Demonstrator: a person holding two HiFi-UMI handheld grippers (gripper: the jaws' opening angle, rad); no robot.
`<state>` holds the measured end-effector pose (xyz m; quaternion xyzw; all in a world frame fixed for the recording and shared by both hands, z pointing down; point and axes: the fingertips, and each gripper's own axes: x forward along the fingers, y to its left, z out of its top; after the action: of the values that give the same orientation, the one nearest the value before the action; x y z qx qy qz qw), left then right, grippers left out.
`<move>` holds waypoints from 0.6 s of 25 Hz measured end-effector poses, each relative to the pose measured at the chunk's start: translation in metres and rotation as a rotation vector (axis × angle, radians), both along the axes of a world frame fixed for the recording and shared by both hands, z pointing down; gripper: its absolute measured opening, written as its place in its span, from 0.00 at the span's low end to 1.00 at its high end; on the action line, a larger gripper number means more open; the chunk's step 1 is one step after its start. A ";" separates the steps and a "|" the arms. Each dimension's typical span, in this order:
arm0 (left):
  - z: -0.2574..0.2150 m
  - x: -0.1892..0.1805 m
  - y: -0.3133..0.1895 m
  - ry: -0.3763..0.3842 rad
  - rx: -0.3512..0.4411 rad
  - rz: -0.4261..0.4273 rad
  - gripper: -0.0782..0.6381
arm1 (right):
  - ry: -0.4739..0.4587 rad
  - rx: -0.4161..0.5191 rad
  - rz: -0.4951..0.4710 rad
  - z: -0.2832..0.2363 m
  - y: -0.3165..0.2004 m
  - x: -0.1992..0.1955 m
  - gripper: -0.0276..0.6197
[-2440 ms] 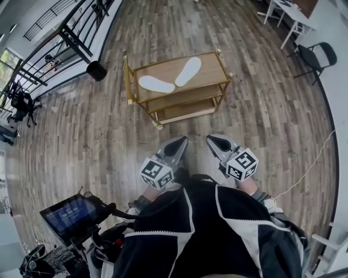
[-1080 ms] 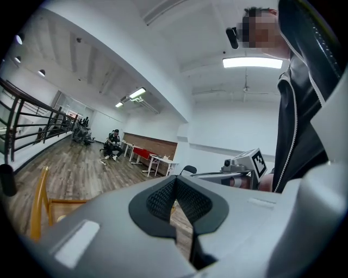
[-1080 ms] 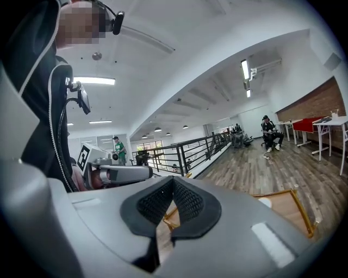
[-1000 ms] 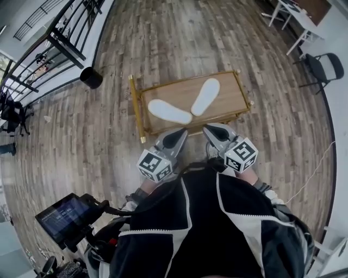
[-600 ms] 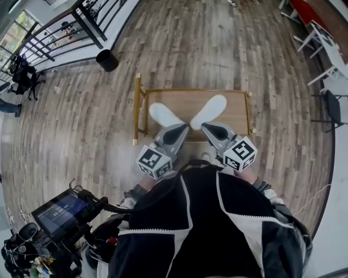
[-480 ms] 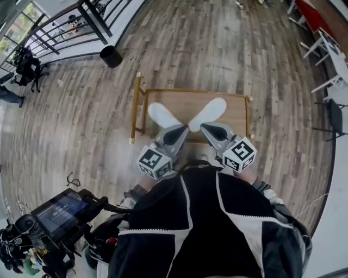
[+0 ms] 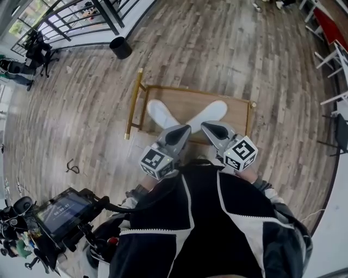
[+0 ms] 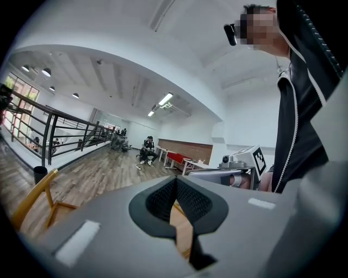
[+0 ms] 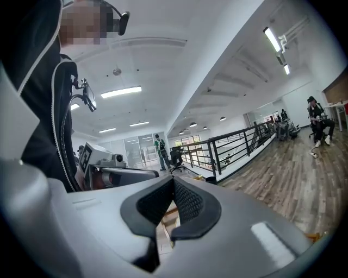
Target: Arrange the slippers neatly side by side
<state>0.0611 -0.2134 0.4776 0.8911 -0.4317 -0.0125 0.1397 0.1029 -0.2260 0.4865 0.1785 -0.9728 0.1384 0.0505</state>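
Note:
Two white slippers lie on the wooden top of a gold-framed cart (image 7: 238,115), their near ends hidden behind my grippers, together forming a V. The left slipper (image 7: 156,111) points up-left and the right slipper (image 7: 211,112) up-right. My left gripper (image 7: 184,130) hangs over the cart's near edge in front of the left slipper, shut and empty. My right gripper (image 7: 206,127) is beside it in front of the right slipper, also shut and empty. In each gripper view the jaws (image 8: 175,185) (image 9: 173,188) are closed together and point nearly level across the room.
A black bin (image 7: 120,48) stands on the wooden floor beyond the cart, near a black railing (image 7: 81,16). White tables and chairs (image 7: 333,59) are at the right. A screen on a stand (image 7: 61,209) is at the lower left. A dark cable (image 7: 72,166) lies on the floor.
The person has walked up to the cart and turned. The grippers now overlap its near edge and the slippers' near ends. Both grippers stayed shut.

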 end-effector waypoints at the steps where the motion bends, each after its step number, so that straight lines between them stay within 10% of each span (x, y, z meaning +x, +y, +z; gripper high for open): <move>1: -0.001 -0.001 -0.001 -0.002 0.004 0.000 0.13 | -0.003 0.005 0.007 -0.001 -0.001 0.001 0.05; 15: -0.008 0.009 -0.013 -0.005 0.037 0.097 0.13 | 0.020 0.029 0.119 -0.005 0.002 0.020 0.05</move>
<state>0.0699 -0.2264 0.4698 0.9133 -0.3882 -0.0116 0.1226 0.1232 -0.2240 0.4820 0.2380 -0.9619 0.1253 0.0492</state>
